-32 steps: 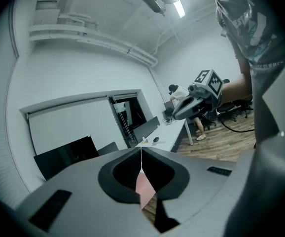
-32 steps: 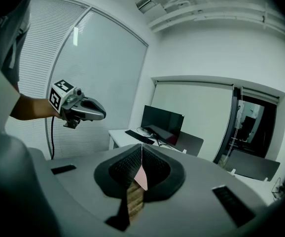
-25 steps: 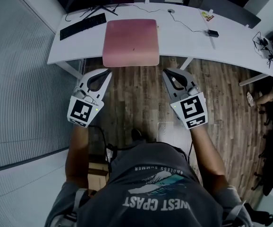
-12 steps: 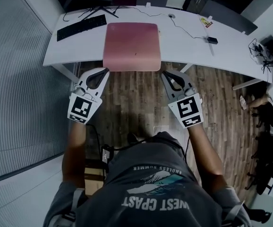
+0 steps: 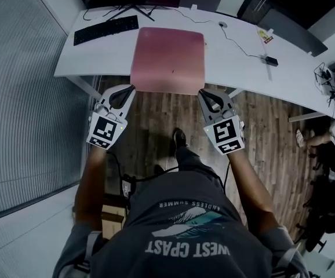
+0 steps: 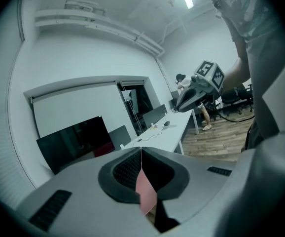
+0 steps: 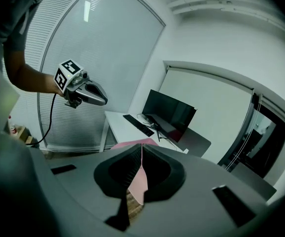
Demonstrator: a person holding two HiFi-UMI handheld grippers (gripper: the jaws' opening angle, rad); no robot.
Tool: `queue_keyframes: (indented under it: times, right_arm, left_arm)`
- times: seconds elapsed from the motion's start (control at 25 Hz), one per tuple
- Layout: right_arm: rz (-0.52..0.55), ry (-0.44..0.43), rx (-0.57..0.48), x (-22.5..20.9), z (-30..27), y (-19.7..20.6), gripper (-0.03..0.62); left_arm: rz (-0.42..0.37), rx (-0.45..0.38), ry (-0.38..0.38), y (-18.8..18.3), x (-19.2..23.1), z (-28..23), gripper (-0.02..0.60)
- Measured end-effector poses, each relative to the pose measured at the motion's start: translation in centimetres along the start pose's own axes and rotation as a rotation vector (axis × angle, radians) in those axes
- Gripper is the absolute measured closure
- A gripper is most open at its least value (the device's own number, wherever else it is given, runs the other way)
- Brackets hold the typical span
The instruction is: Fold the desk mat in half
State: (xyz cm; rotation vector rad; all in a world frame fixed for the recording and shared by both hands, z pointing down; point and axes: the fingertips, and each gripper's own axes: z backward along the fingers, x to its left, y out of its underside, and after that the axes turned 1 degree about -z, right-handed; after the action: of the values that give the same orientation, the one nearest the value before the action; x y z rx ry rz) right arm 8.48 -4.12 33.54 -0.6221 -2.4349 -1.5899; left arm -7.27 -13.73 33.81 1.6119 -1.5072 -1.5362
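A pink desk mat [image 5: 168,59] lies flat on the white desk [image 5: 237,54], its near edge at the desk's front edge. My left gripper [image 5: 131,87] is shut and empty, with its tip just before the mat's near left corner. My right gripper [image 5: 201,92] is also shut and empty, just before the near right corner. In the left gripper view the jaws [image 6: 141,150] meet in a thin line, with pink mat [image 6: 146,194] showing below them. In the right gripper view the jaws [image 7: 142,147] also meet, with the mat [image 7: 138,184] beyond them. Whether either tip touches the mat I cannot tell.
A black keyboard [image 5: 106,30] lies left of the mat, with a monitor stand [image 5: 131,7] behind it. A cable [image 5: 237,39] and a small black box [image 5: 272,61] lie on the desk's right part. Wooden floor [image 5: 156,126] runs under the desk. Chairs stand at far right.
Both grippers have moved forward and down toward the mat's near corners. The person has stepped closer to the desk, and both grippers stay shut.
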Motion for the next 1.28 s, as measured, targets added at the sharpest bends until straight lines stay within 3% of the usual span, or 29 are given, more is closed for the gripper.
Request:
queue_keyframes:
  times: [0.32,0.56,0.92,1.28]
  right_arm:
    - [0.038,-0.038,0.058,-1.9,-5.3,4.6,0.565]
    - [0.102,-0.063,0.13,-2.1,-8.9,9.8,0.554]
    - [0.271,-0.077,0.27,-0.7,-13.6,18.6,0.438]
    - [0.43,-0.091,0.371,0.8,-16.9,26.0,0.292]
  left_arm:
    - [-0.048,0.121,-0.007,3.9,1.3,-4.6,0.561]
    - [-0.077,0.244,0.002,9.1,0.7,-7.3,0.56]
    - [-0.115,0.404,0.011,18.9,-1.3,-10.7,0.551]
    - [-0.194,0.547,0.02,27.4,-3.9,-14.3,0.315]
